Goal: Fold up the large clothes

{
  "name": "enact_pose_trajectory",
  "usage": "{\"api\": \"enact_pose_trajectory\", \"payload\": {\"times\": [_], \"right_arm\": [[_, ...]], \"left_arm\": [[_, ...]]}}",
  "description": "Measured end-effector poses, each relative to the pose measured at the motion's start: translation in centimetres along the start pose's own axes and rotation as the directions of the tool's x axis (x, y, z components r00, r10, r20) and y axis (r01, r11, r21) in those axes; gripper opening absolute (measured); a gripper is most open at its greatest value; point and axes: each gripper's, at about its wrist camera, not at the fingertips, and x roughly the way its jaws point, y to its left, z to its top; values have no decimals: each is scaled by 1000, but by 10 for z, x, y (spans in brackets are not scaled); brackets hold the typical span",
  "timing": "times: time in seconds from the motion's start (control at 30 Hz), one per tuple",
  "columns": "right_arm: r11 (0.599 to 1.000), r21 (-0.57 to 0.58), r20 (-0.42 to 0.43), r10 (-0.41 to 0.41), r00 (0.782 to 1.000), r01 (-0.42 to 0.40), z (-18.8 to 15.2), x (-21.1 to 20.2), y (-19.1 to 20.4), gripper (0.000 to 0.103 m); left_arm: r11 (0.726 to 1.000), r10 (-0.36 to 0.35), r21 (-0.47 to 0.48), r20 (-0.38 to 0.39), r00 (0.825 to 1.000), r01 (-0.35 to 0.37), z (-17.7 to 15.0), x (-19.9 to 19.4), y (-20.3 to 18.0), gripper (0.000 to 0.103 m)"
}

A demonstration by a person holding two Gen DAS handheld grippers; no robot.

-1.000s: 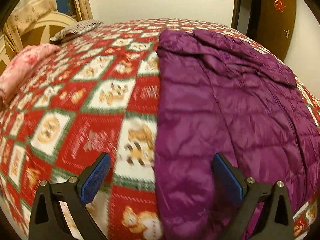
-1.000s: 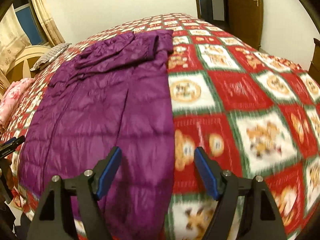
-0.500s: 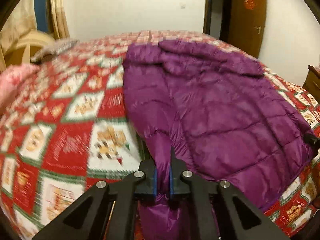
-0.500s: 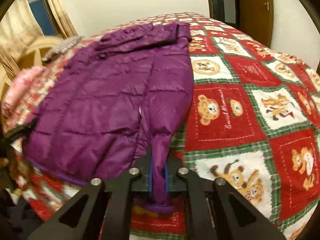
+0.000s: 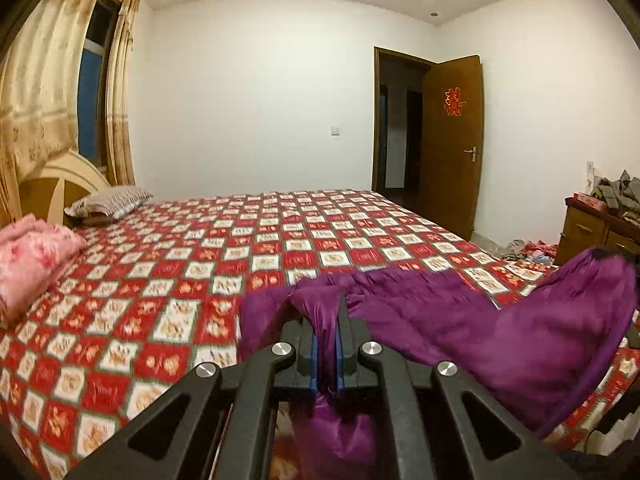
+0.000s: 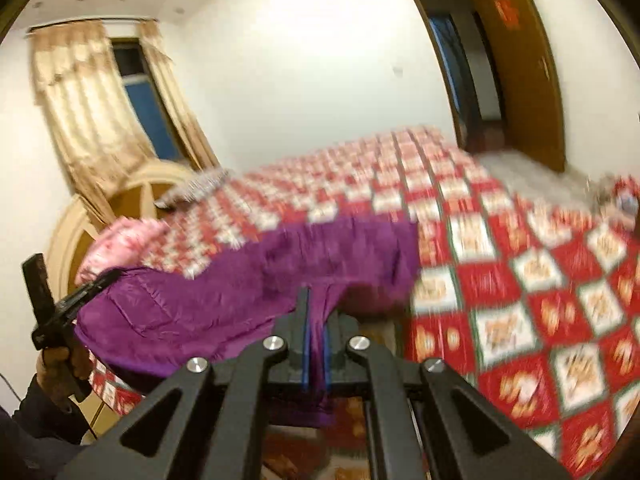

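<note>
jacket (image 5: 460, 332): shiny quilted cloth | bedspread (image 5: 200, 264): matt woven cloth | door (image 5: 452, 144): glossy wood

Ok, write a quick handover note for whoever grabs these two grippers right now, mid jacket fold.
Left gripper: shut on the purple jacket, pinching its near edge.
Right gripper: shut on the same jacket, also at its near edge.
The jacket's gripped edge is lifted; its far part looks to rest on the red patterned bedspread, near the bed's near side.
Done: both corners gripped and raised.
Left: probably carry the held edge forward over the far part, lay it flat, release, then finish folding.
</note>
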Motion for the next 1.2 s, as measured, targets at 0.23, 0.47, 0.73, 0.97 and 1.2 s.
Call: {"api": "enact_pose_trajectory", "payload": {"times": [0.23,0.47,0.73,0.97,1.2], "right_arm": [[998,5,-44,-61,997,62,29,115,-29,6],[984,126,-140,-110,984,128,33,207,-86,6],[977,148,-198,-126,972,156,35,248,-111,6],[971,182,-234,-112,966,157,35,276,-124,6],[967,187,-246,-126,961,175,46,303,-125,16]], "left_arm": [[996,85,31,-156,984,-81,-15,140,30,5],[993,85,-49,-285,955,-103,-18,229,58,13],[985,77,-135,-221,972,-109,-7,238,63,23],[973,-5,-226,-183,983,-37,-4,243,67,64],[942,297,-112,-160,941,-317,13,247,64,88]]}}
